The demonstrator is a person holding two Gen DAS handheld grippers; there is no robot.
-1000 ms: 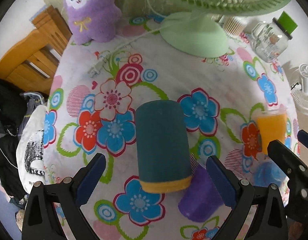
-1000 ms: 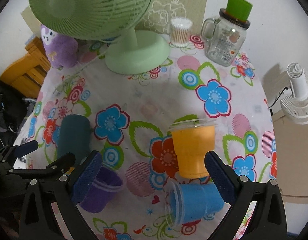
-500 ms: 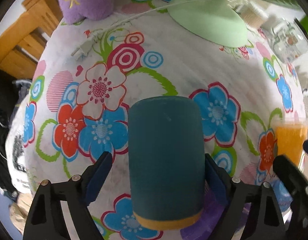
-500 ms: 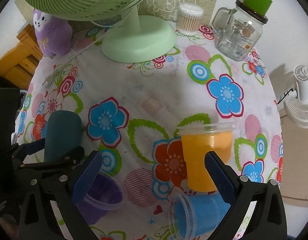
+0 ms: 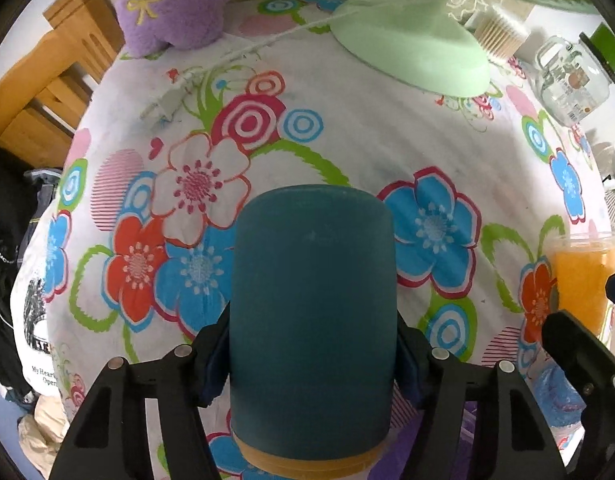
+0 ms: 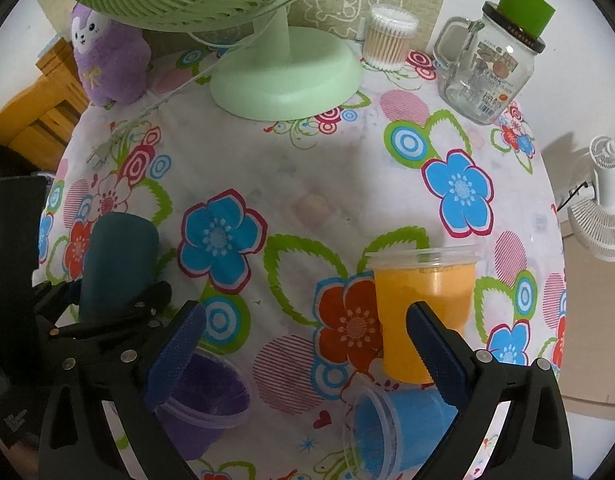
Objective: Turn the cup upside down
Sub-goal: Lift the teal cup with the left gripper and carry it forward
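A dark teal cup with a yellow rim band point(image 5: 313, 320) lies on its side on the flowered tablecloth, rim toward the camera. My left gripper point(image 5: 313, 364) is shut on the teal cup, its blue pads pressed on both sides of it. The cup also shows in the right wrist view point(image 6: 115, 264), held between the left gripper's black fingers. My right gripper point(image 6: 303, 356) is open and empty, above the cloth. An orange cup point(image 6: 421, 312) stands upright by its right finger. A blue cup point(image 6: 403, 428) lies on its side and a purple cup point(image 6: 199, 400) tilts below its fingers.
A green fan base point(image 6: 285, 72) stands at the back of the table, with its plug and cord point(image 5: 167, 102). A purple plush toy point(image 6: 107, 64), a cotton swab jar point(image 6: 389, 42) and a glass mug jar point(image 6: 487, 64) line the back edge. A wooden chair point(image 5: 39, 92) stands left.
My left gripper moved forward around the teal cup and closed on it. The right gripper shifted slightly forward and stayed open.
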